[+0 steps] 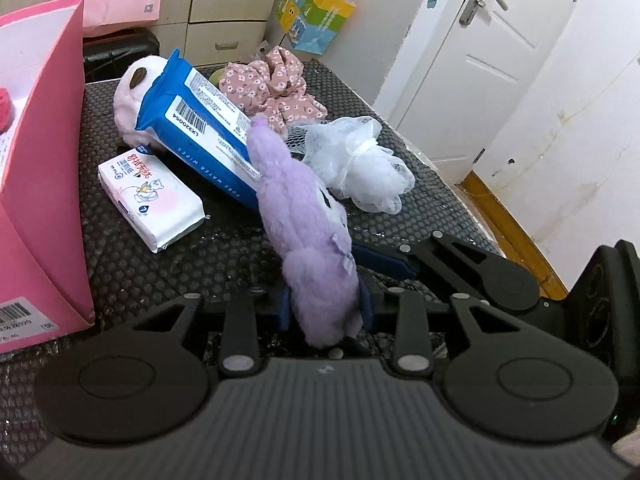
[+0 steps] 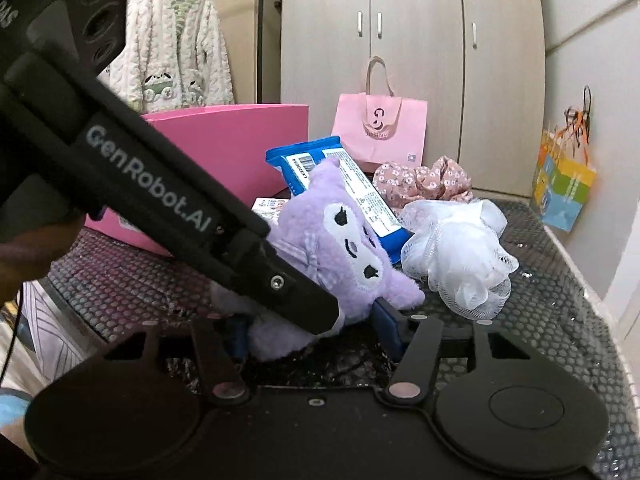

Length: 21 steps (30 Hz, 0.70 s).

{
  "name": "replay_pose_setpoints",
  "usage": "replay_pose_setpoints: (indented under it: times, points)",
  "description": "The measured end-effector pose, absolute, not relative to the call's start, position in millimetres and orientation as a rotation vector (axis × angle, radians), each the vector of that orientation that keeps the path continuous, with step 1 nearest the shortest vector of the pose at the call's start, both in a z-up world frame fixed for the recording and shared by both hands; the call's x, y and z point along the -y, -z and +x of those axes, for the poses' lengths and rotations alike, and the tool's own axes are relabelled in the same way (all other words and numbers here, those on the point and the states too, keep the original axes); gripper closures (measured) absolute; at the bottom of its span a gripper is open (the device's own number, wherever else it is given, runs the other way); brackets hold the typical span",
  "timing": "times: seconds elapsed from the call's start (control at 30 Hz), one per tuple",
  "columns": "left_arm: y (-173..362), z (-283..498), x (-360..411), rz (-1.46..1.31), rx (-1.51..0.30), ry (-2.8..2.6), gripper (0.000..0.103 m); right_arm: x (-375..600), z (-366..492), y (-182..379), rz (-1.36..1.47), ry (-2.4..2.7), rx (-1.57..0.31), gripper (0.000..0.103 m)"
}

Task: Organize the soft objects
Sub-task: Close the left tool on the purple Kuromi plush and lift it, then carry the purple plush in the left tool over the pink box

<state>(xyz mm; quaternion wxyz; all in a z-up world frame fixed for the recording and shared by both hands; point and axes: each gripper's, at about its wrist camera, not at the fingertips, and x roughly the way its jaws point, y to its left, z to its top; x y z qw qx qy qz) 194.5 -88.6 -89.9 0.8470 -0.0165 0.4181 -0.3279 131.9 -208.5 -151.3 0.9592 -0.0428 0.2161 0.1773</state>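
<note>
both claws flank purple plush (image 1: 308, 232): left claw (image 1: 326, 306) clenched on it, right claw (image 2: 316, 330) round it, grip unclear.

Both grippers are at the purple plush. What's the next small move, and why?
Probably lift it with the left gripper, whose pads pinch the purple plush, and swing toward the pink box. The right gripper only straddles the plush, and the plush leans on the blue wipes pack, so rise slowly.

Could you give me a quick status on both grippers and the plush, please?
Left gripper shut on purple plush. Right gripper straddles it, fingers not pressing. Blue wipes pack leans behind.
</note>
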Motion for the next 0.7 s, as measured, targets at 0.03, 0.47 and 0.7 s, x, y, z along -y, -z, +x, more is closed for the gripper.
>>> replay_pose_setpoints:
  times: [0.03, 0.47, 0.7]
  points:
    - [89, 193, 88, -0.034, -0.878, 0.693, 0.072, 207, 128, 150, -0.106, -0.355, -0.43, 0.04]
    - [76, 173, 78, -0.053, -0.903, 0.7, 0.072, 201, 114, 125, -0.099, -0.384, -0.506, 0.039]
    - [73, 161, 63, -0.08, -0.943, 0.687, 0.072, 189, 105, 116, -0.128, -0.422, -0.551, 0.039]
